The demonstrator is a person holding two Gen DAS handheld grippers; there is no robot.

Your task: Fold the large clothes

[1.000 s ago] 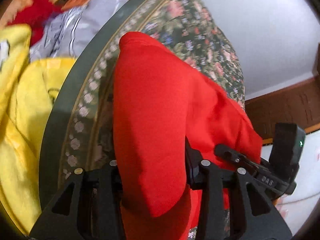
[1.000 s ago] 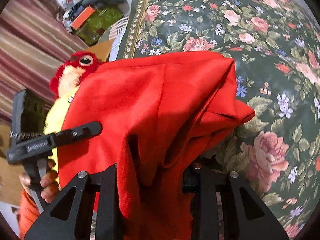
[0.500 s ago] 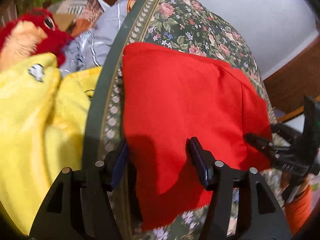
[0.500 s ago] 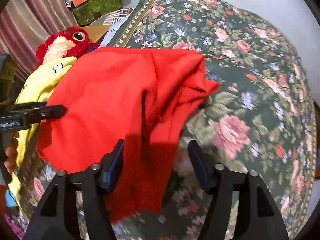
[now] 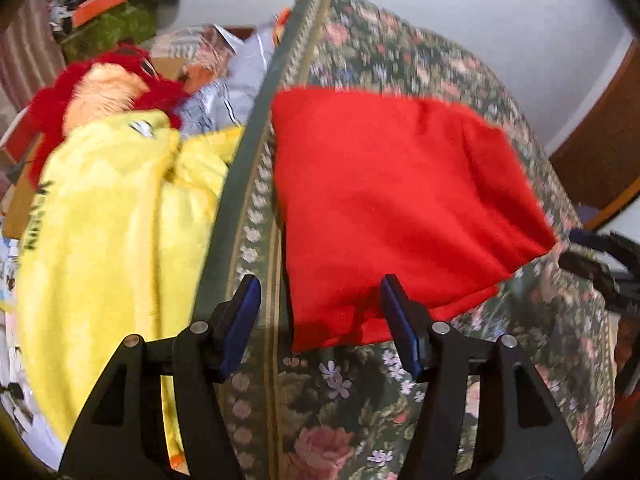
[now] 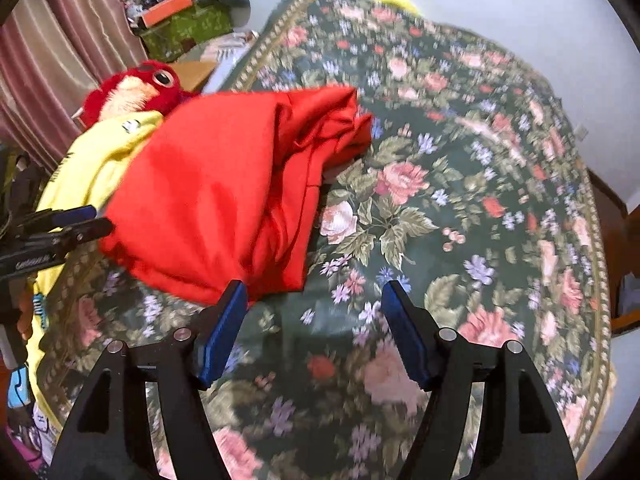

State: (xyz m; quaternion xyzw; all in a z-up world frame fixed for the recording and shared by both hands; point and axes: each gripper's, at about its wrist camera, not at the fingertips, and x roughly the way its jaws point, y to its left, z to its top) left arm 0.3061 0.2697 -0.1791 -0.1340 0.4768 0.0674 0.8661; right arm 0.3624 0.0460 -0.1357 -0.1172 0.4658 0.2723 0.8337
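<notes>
A folded red garment [image 5: 392,200] lies on the dark floral bedspread [image 5: 360,400], close to its bordered left edge. In the right wrist view the same red garment [image 6: 224,200] is a rumpled bundle with creases on its right side. My left gripper [image 5: 320,312] hovers open just above the garment's near edge, its blue pads apart and nothing pressed between them. My right gripper [image 6: 314,308] is open too, over bare bedspread [image 6: 460,240] beside the garment's near right corner. The left gripper [image 6: 86,220] also shows at the left of the right wrist view.
A yellow garment [image 5: 112,240] is heaped beside the bed on the left, with a red plush toy [image 5: 104,84] behind it. Boxes and clutter [image 6: 180,20] stand by a striped curtain. A white wall runs behind the bed, and wooden furniture [image 5: 600,152] is at the right.
Both grippers let go of the red garment, opened and drew back and up. The garment dropped from hanging in the jaws to lying folded on the bedspread.
</notes>
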